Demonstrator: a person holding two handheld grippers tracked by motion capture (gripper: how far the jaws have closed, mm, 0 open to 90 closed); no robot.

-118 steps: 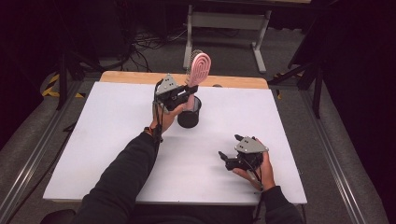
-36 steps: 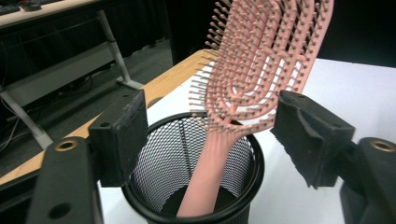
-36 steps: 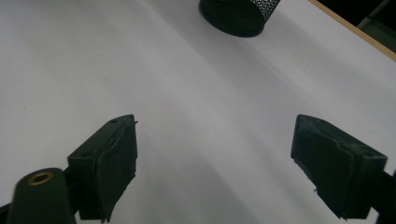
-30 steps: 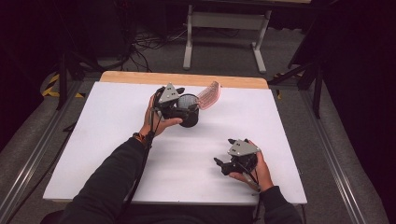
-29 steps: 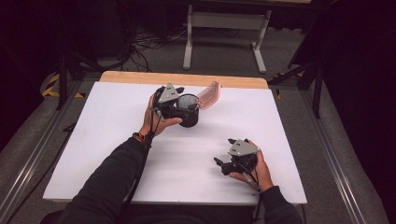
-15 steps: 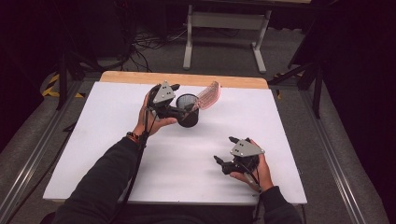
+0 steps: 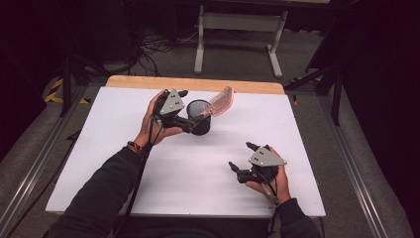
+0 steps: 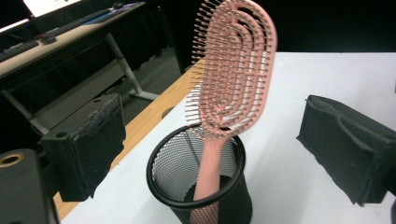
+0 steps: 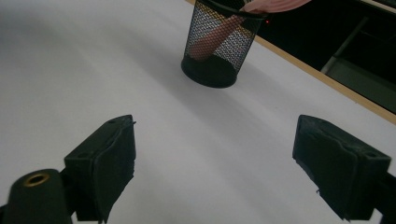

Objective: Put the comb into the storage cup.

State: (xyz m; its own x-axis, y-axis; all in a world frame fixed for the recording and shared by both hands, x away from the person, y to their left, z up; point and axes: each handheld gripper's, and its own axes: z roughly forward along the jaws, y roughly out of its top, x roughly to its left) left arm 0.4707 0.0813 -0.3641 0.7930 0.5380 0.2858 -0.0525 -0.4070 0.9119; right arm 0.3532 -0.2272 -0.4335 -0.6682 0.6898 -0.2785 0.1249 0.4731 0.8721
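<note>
A pink hairbrush [image 7: 221,100] stands handle-down in a black mesh cup [image 7: 200,118], with its head leaning out to the right over the rim. My left gripper [image 7: 187,111] is just left of the cup and open. Its jaws have just been opening and stand on either side of the cup without touching it. In the left gripper view the brush [image 8: 233,70] and cup [image 8: 170,163] sit ahead between the wide black jaws of my left gripper [image 8: 217,126]. My right gripper [image 7: 239,155] rests at the front right. Its jaws have just been opening, with nothing between them [image 9: 215,140].
The white tabletop [image 7: 99,163] has a wooden strip [image 7: 148,82] along its far edge. A grey metal stand [image 7: 237,22] and cables lie on the floor beyond. The cup [image 9: 217,46] stands far ahead of the right gripper.
The left gripper let go of the brush, which now leans in the cup. It has drawn back to the left with its jaws wider. The right hand has stayed put.
</note>
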